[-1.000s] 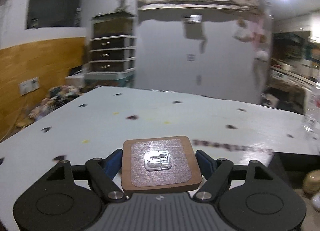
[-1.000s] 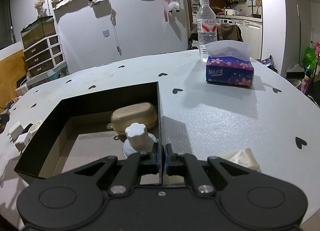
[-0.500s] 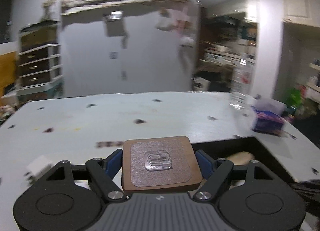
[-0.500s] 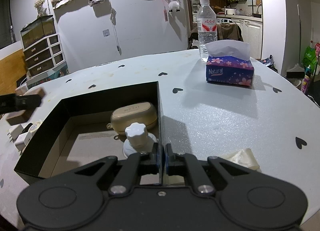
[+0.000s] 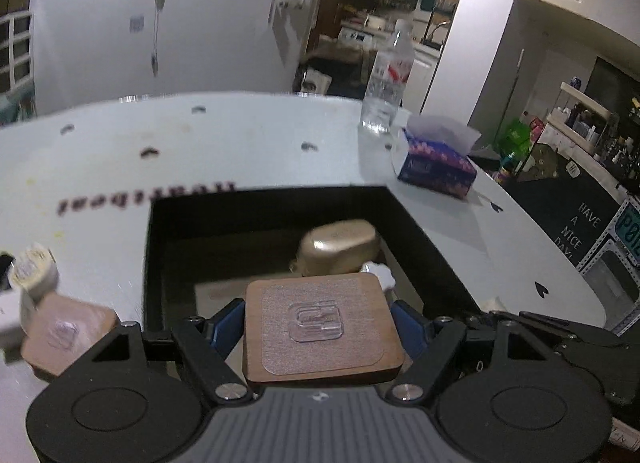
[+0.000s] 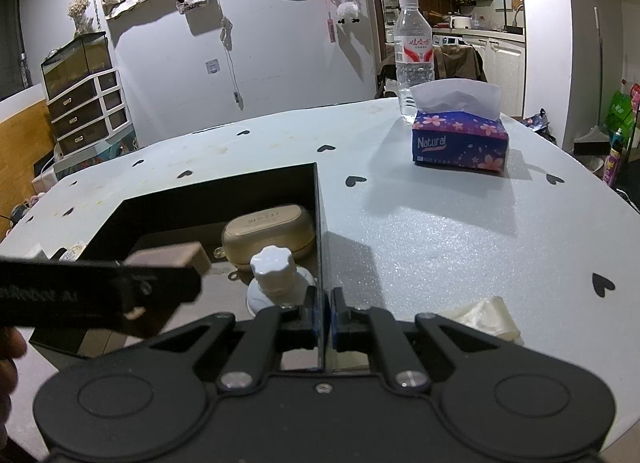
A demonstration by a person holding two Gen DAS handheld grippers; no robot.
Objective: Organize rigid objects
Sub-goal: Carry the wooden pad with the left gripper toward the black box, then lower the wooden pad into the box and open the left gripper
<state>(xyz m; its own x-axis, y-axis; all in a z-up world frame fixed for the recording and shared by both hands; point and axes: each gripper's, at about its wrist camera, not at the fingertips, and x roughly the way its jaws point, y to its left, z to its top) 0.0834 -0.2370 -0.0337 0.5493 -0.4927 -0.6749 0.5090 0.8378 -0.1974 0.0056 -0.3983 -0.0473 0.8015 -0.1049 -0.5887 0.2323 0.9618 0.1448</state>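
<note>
Left wrist view has the left tongs (image 5: 318, 327) clamped on a square wooden coaster (image 5: 320, 329) with a clear plastic hook stuck on top, held flat over the near side of the black box (image 5: 160, 247). Inside the box sit a gold earbud case (image 5: 340, 245) and a white knob thing (image 6: 276, 267), touching or nearly so. Another wooden coaster (image 5: 66, 337) lies on the surface (image 5: 240, 151) just left of the box, next to a tape roll (image 5: 32, 273). Right wrist view: right tongs (image 6: 322, 311) pinched shut on the box's right wall. A tissue box (image 6: 460, 141) and water bottle (image 6: 412, 59) stand at the far side, well apart from the box.
</note>
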